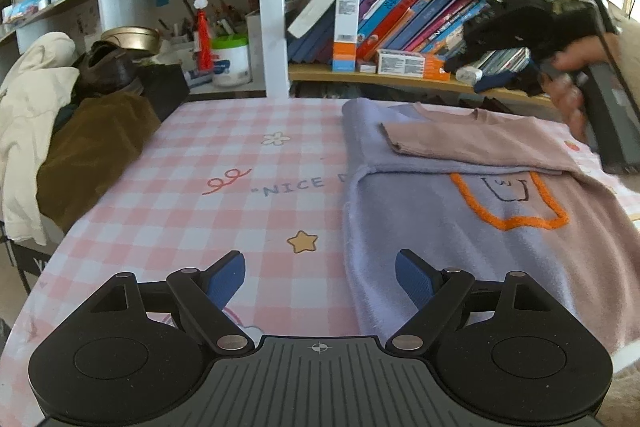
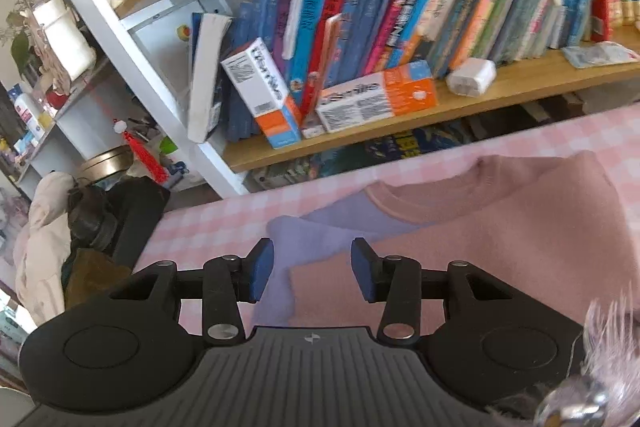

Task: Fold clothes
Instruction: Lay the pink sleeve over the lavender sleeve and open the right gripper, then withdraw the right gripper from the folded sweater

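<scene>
the sweater (image 1: 460, 227) lies flat on the right side of the counter (image 1: 224, 163), which wears a pink checked cloth; its body is lavender with an orange stitched outline on the front, and a dusty pink part with a neckline is laid across its far half, so one fold looks already made and the garment sits as a tidy oblong rather than spread out; whether the pink is a sleeve, a second panel or another garment i cannot tell.

the left gripper (image 1: 320, 277) hovers low at the near edge of the sweater with its fingers wide apart and nothing between them; one blue pad stands over the bare cloth of the counter and the other over the lavender hem, which reads as a waiting pose beside the next edge to lift.

the right gripper (image 2: 312, 273) is above the far left corner of the sweater, where the pink layer meets the lavender; its fingers are parted with a clear gap and no fabric pinched, so it grips nothing; in the left wrist view it shows, blurred, held by a hand (image 1: 568, 95) above the far side of the sweater in front of the bookshelf (image 1: 400, 79); my judgement is that it is placed there to smooth or take the pink edge for a further fold.

a heap of other clothes (image 1: 60, 131), cream and brown, sits at the left end, well apart from the sweater, likely awaiting their turn.
</scene>
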`<state>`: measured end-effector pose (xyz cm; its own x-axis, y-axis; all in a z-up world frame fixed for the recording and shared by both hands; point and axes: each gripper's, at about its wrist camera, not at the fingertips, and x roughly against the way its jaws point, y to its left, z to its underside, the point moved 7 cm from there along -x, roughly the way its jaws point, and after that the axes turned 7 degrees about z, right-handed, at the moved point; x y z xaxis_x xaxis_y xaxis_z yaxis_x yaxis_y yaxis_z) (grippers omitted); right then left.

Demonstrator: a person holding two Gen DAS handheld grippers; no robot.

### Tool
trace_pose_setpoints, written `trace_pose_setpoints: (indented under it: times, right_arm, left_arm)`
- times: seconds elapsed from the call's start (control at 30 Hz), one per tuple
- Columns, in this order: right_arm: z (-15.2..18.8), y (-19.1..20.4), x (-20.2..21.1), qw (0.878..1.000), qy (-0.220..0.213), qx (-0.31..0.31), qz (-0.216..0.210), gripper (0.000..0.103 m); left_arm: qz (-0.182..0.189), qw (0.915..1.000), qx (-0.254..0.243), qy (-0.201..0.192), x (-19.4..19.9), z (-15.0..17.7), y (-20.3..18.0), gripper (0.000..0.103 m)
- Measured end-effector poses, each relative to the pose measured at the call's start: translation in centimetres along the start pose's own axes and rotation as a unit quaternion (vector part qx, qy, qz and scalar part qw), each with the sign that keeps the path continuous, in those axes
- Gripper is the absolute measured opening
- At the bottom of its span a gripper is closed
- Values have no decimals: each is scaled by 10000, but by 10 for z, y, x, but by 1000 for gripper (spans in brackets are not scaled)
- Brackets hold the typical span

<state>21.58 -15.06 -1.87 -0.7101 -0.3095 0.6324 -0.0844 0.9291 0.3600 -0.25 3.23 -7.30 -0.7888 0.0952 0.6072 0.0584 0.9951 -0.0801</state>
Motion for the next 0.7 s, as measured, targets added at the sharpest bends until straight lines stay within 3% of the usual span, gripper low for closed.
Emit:
trace_pose_setpoints:
  times: [0.33,0.7]
  right_arm:
    - [33,-54,56,9972,-71,103,741,48]
    - [98,-139,160,9845,-413,39,1705,58]
  left_arm:
    - [303,9994,-171,-24,-6,-2,-25,85]
    - [462,9980,-421,27,-10,-4,-71,85]
